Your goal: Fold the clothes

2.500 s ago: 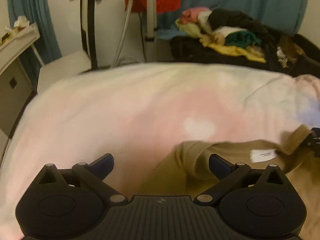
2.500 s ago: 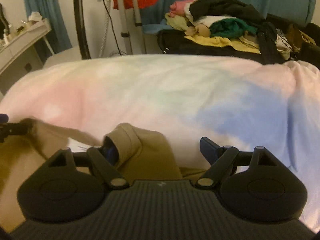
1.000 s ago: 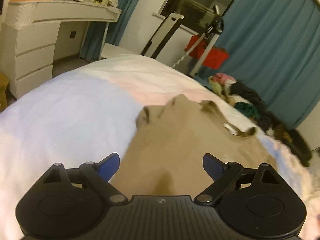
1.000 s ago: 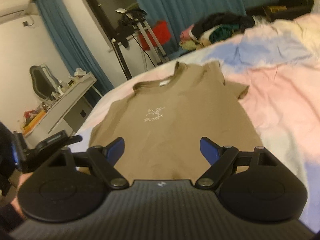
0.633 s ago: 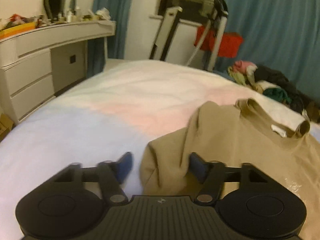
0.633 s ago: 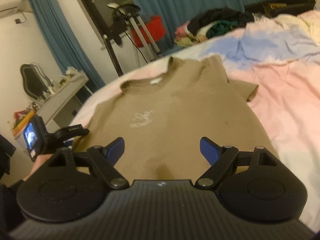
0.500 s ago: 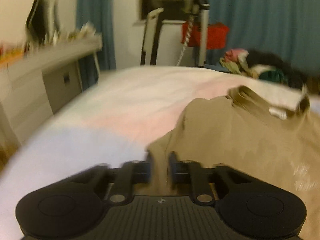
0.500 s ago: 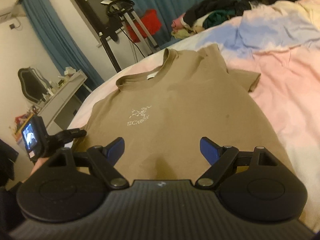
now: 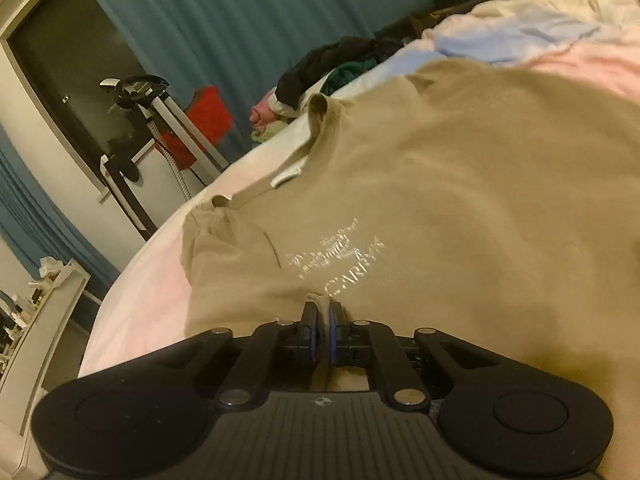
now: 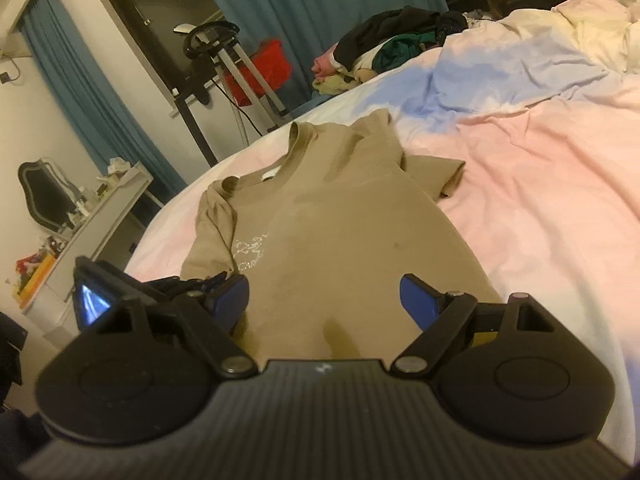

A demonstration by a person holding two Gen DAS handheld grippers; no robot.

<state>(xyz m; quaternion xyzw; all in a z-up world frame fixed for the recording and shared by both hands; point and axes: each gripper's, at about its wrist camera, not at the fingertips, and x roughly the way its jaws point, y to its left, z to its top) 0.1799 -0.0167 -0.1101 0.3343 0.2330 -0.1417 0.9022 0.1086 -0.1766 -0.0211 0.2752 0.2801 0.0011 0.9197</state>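
Garment: tan T-shirt (image 10: pixel 344 232) lies front-up on the pastel duvet (image 10: pixel 540 184), collar toward 11 o'clock, hem nearest the right wrist camera; pale chest logo (image 10: pixel 250 256) visible
Left sleeve area: folded inward over the body, fold edge running past the logo
Left gripper (image 9: pixel 322 320): pads pressed on a small pinch of the T-shirt's fabric that sticks up between them, just below the logo; the jaws are easing apart slightly, cloth between them
Right gripper (image 10: pixel 324 300): jaws wide apart, blue pads clear of the fabric, poised above the T-shirt's lower body; nothing held
Relation: left gripper appears at 9 o'clock in the right wrist view, touching the shirt's edge
Surroundings: clothes pile (image 10: pixel 384 52) at 1 o'clock beyond the bed, red bag (image 10: pixel 260 68) on a stand at 12 o'clock, white dresser (image 10: pixel 92 232) at 9 o'clock, teal curtains (image 9: pixel 240 28) behind
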